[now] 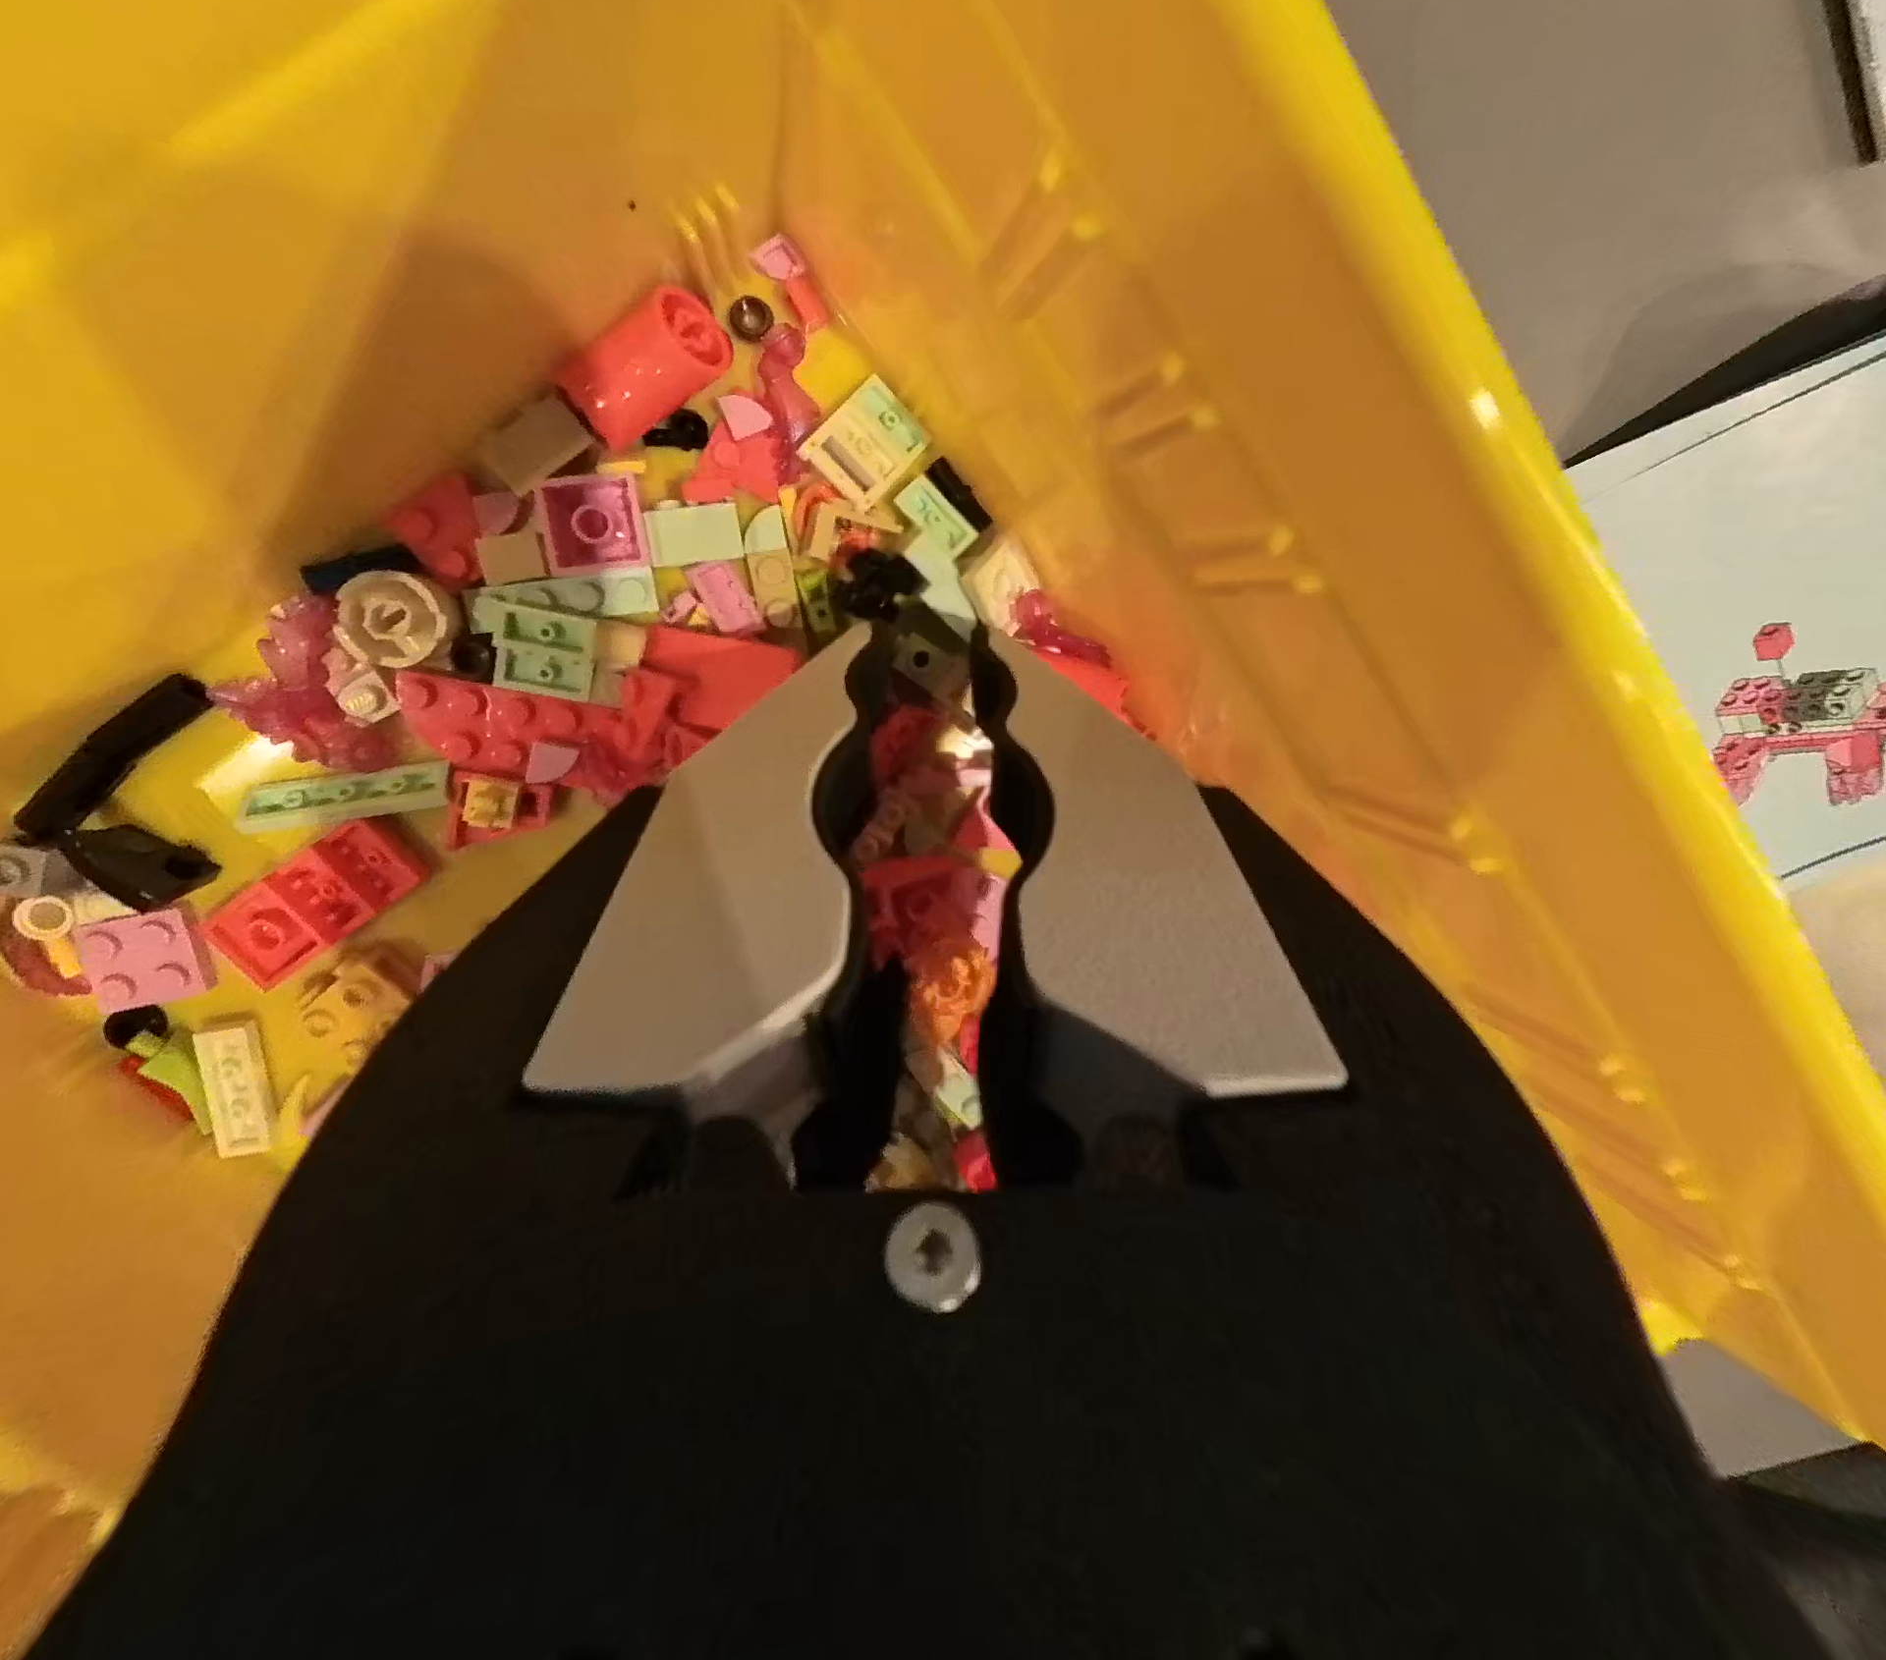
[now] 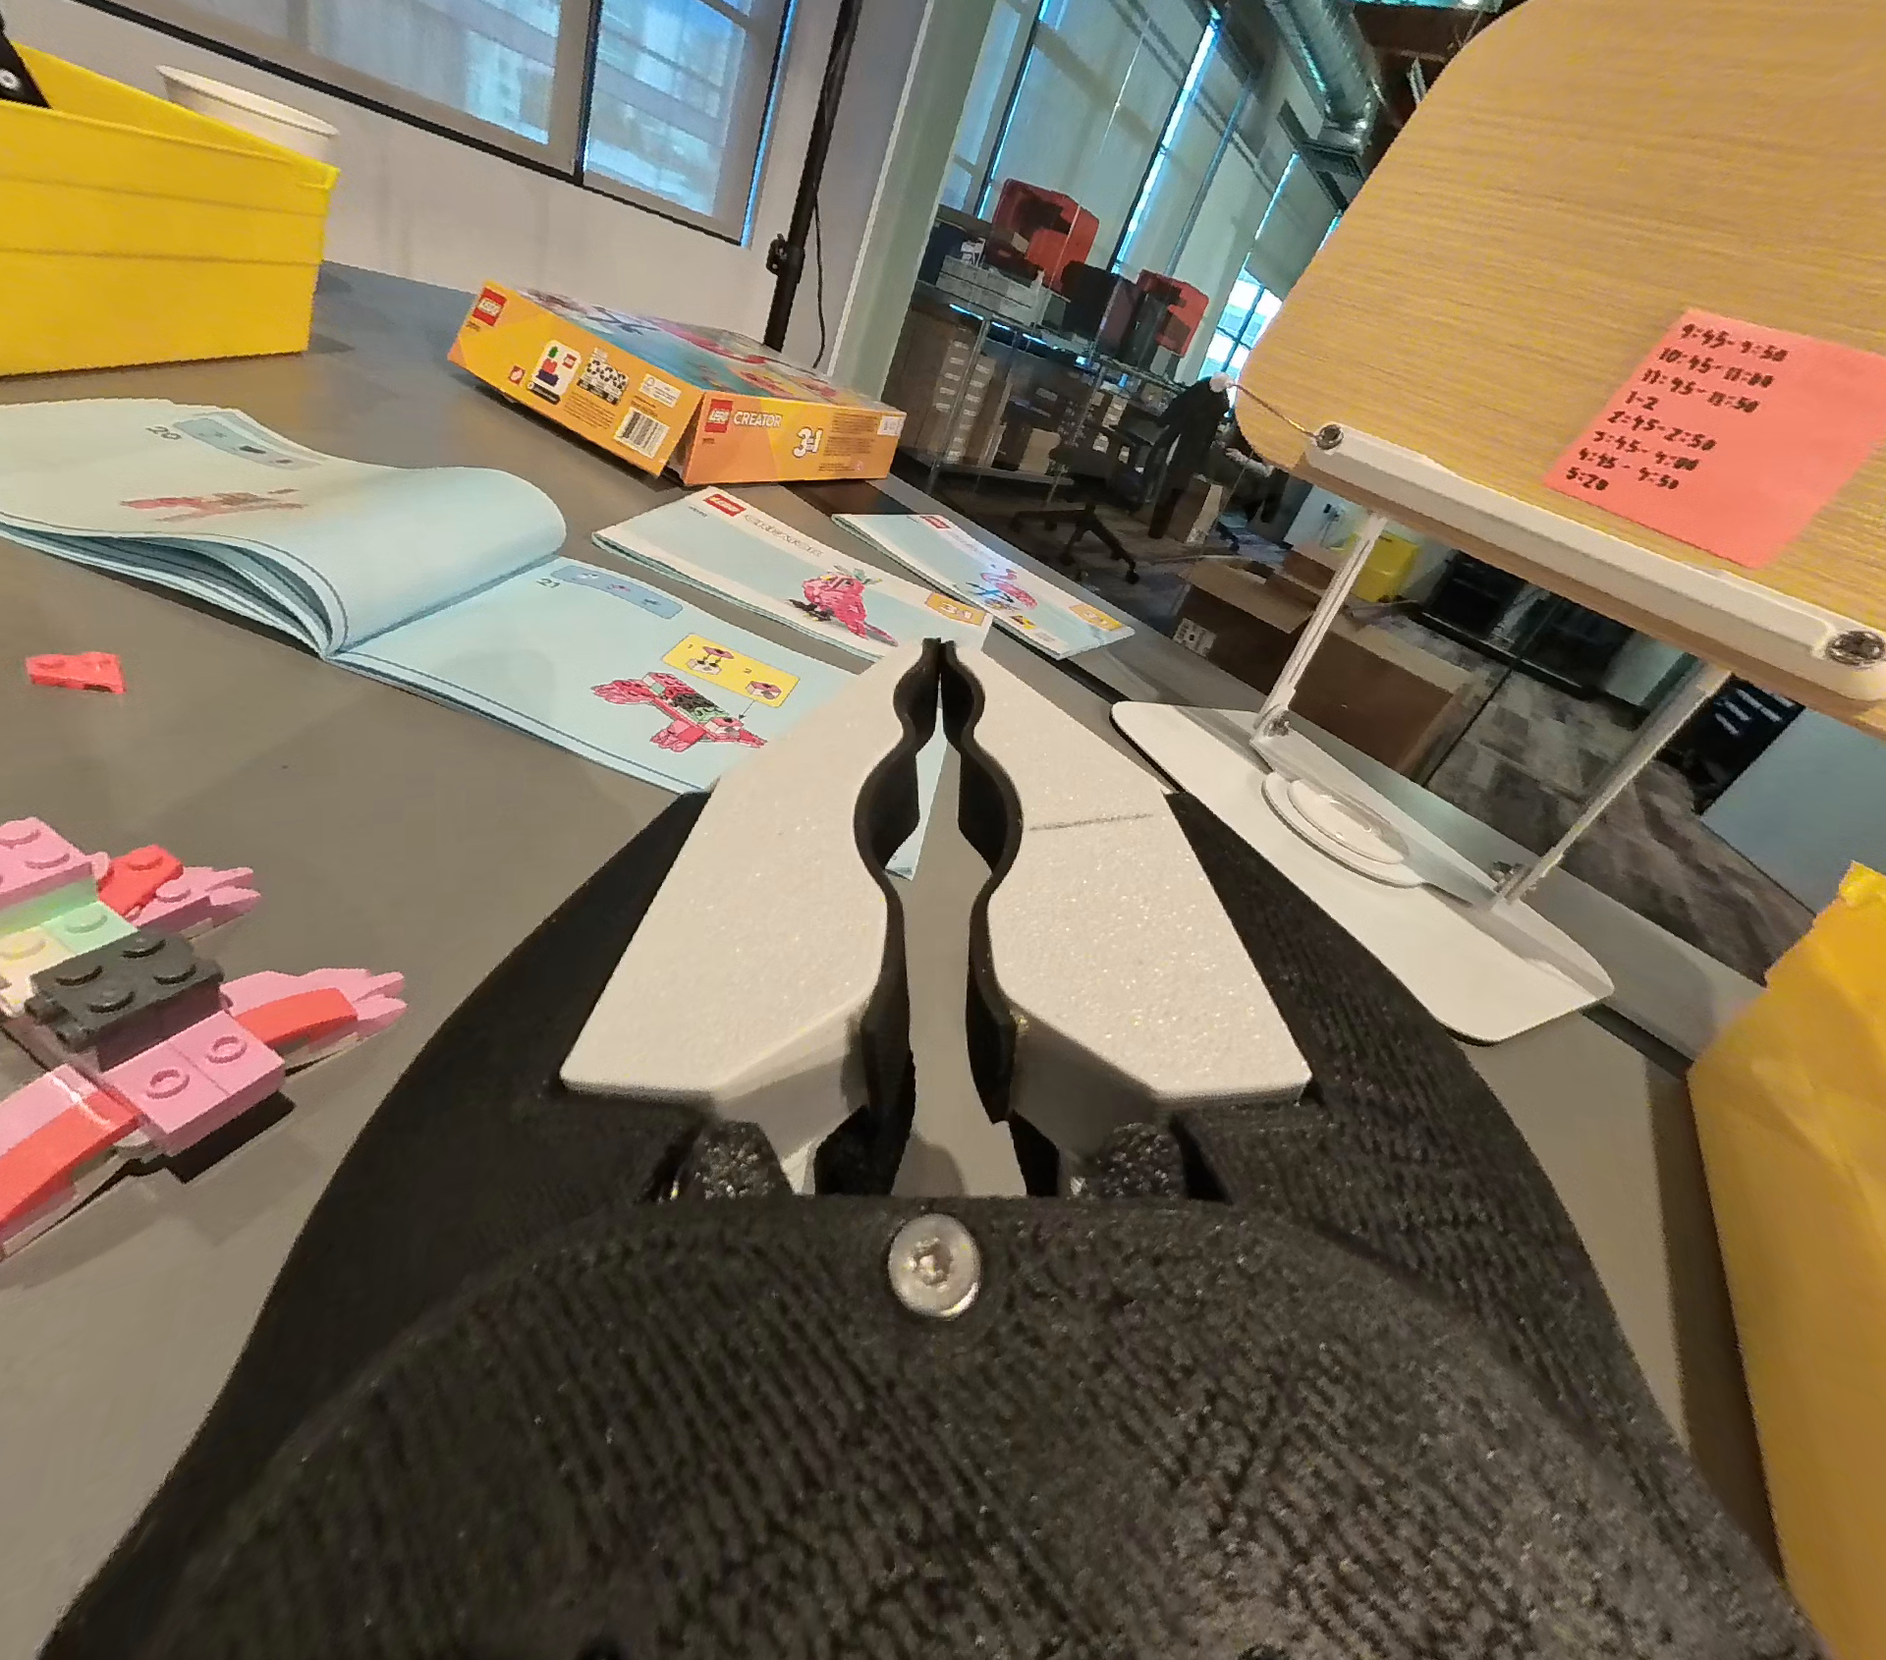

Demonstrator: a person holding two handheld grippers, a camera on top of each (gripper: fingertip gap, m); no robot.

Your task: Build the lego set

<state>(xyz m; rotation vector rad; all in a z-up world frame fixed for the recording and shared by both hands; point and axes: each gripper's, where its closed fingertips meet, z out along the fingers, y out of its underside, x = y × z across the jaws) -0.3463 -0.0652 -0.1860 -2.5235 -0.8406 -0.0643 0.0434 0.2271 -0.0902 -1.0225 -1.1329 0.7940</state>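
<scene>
Left wrist view: left tool [image 1: 924, 652] reaches into the yellow bin [image 1: 1174, 284], tips nipping a small grey piece [image 1: 927, 660] among loose bricks [image 1: 572, 591]. Right tool [image 2: 941, 664], closed and empty, hovers over the surface [image 2: 357, 795] right of the pink model [image 2: 153, 1009].

Loose bricks [image 1: 572, 642] are heaped in bin [image 1: 1174, 284], w/ left gripper [image 1: 924, 652] lowered among them. On table [image 2: 306, 784]: part-built model [image 2: 153, 999] at left, open booklet [image 2: 408, 580] behind it, box [image 2: 679, 402] further back, stand [image 2: 1429, 876] at right.

Closed tool [image 2: 941, 660] above open booklet [image 2: 429, 591]
</scene>
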